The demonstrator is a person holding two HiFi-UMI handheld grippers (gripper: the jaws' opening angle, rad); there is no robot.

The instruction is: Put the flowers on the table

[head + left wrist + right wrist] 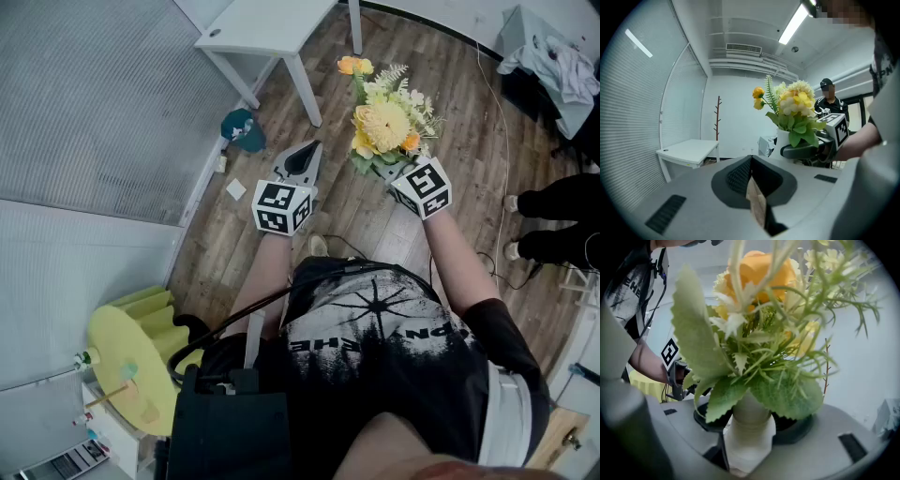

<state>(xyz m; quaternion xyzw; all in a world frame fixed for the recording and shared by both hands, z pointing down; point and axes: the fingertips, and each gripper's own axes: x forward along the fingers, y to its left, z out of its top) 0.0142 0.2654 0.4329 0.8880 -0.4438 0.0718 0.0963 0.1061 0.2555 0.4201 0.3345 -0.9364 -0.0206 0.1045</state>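
Bench is ahead-left, with its near corner just left of the flowers. Your left gripper is closed on nothing. Your right gripper clamps the white vase, jaws wide, and holds it upright in the air over the wood floor. A bystander's legs are at the far right, well apart.

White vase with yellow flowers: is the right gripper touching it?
Touching. The right gripper view shows the right gripper clamping both sides of the white vase of yellow flowers.
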